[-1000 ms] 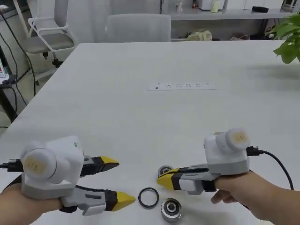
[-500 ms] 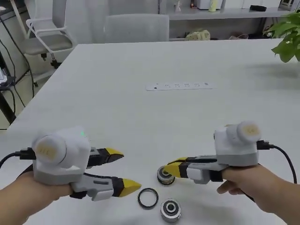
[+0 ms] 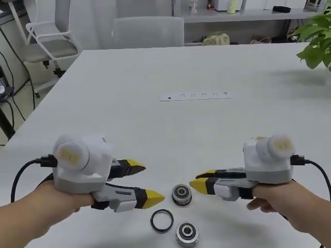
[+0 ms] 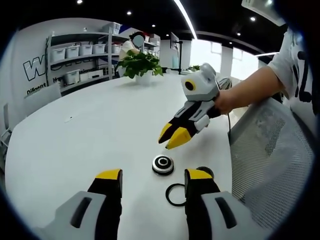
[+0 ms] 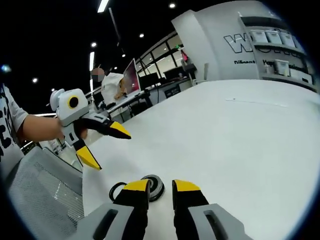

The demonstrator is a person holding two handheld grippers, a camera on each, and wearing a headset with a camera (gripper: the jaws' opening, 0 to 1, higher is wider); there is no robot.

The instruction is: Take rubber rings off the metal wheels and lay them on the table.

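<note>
Black rubber ring (image 3: 162, 220) loose on table (image 3: 155, 129) | left tongs (image 3: 149, 181) spread | right tongs (image 3: 199, 179) slightly parted | wall lettering (image 5: 240, 42) cropped

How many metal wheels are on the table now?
2. One wheel lies farther out; the other wheel nearer the person, right of the rubber ring. None seem hidden.

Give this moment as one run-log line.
left gripper: open, empty; right gripper: slightly open, empty; black rubber ring: loose on white table; two round metal wheels: beside ring
</note>
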